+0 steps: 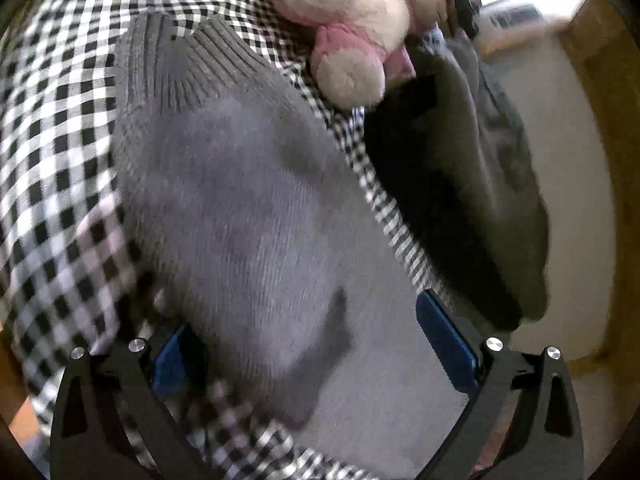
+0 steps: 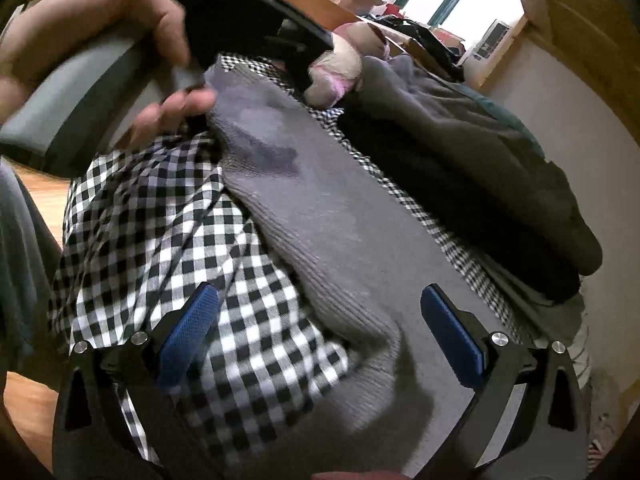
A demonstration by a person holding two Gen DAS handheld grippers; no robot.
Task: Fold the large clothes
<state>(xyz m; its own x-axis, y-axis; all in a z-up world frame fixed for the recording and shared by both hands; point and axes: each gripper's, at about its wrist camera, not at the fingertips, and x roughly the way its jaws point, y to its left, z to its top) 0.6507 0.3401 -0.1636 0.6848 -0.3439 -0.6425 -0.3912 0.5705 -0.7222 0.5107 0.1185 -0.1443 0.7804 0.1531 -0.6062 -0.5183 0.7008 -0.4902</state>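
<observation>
- One grey knit sweater (image 1: 248, 216) lies spread along the middle of a black-and-white checked cloth (image 1: 52, 152); its ribbed hem is at the far end in the left wrist view.
- One pile of dark clothes (image 2: 472, 168), grey and black layers, sits just beside the sweater on its right.
- One pink and cream plush toy (image 1: 352, 20) rests at the far end, touching the checked cloth.
- Two grippers: the left gripper (image 1: 320, 348) has its blue pads spread wide, released, with the sweater between them; the right gripper (image 2: 320, 340) is likewise released, one pad over the checked cloth, the other over the sweater.
- One hand (image 2: 132, 52) shows in the right wrist view, holding the left gripper's black handle.
- No readable writing or brand shows.
</observation>
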